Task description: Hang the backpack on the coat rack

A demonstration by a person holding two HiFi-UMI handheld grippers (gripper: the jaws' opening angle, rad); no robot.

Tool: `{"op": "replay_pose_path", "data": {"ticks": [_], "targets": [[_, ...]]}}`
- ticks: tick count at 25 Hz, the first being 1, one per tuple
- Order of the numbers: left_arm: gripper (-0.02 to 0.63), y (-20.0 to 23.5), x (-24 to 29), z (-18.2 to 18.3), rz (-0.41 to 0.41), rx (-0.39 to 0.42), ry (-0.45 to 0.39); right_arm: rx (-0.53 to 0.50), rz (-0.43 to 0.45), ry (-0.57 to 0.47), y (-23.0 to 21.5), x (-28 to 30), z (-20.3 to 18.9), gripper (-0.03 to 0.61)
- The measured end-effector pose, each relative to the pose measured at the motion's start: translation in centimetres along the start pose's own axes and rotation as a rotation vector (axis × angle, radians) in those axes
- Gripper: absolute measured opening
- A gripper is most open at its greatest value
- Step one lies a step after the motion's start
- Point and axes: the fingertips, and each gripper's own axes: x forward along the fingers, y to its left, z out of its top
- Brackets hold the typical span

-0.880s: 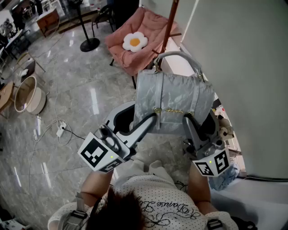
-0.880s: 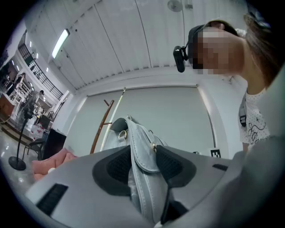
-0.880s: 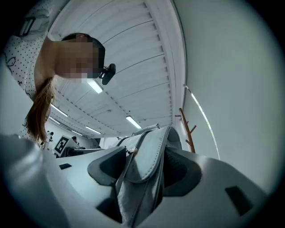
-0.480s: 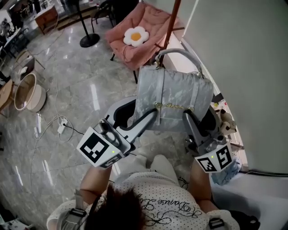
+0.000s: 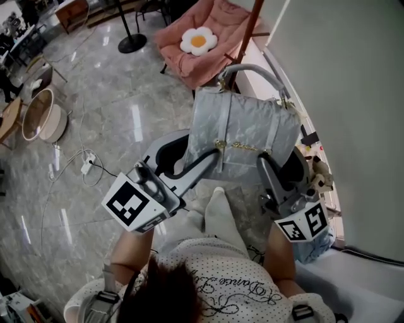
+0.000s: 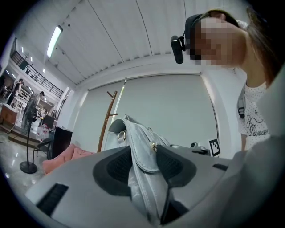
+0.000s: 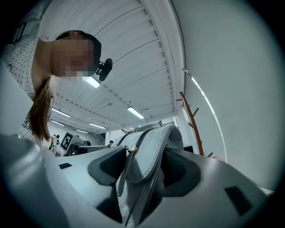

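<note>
Most of the head view is a glossy grey marble floor (image 5: 95,107) that catches streaks of light, and a plain white wall (image 5: 353,94) closes off the right side. At upper centre stands a pink chair (image 5: 208,60) with a flower-shaped cushion (image 5: 198,40). The brown pole of the coat rack (image 5: 252,19) rises beside it, close to the wall. A round black stand base (image 5: 132,43) sits at top left, a pale round basin (image 5: 39,123) at the left edge, and a white cable (image 5: 85,165) trails across the tiles. Both gripper views show a white ribbed ceiling with strip lights (image 7: 136,112).

The grey quilted backpack (image 5: 243,142) is held off the floor at mid-frame, below the rack, with its arched handle (image 5: 252,72) uppermost and a gold chain (image 5: 243,146) across its front. The left gripper (image 5: 192,154) pinches its left edge and the right gripper (image 5: 282,165) pinches its right edge, pads pressed on the fabric.

Each gripper cube bears black-and-white square markers (image 5: 129,205). Cursive lettering (image 5: 233,291) runs across the person's dotted shirt, too loopy to read with certainty.
</note>
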Motion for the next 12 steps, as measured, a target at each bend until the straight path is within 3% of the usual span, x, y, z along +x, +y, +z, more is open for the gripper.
{"op": "replay_pose_path", "data": {"ticks": [5, 12], "targets": [[0.172, 2.6, 3.1, -1.0, 0.06, 0.014, 0.041, 0.006, 0.052, -0.019, -4.1, 2.6, -0.2, 0.252], [0.172, 4.2, 10.4, -0.7, 0.129, 0.062, 0.031, -0.008, 0.123, -0.038, -11.9, 4.1, 1.5, 0.25]]}}
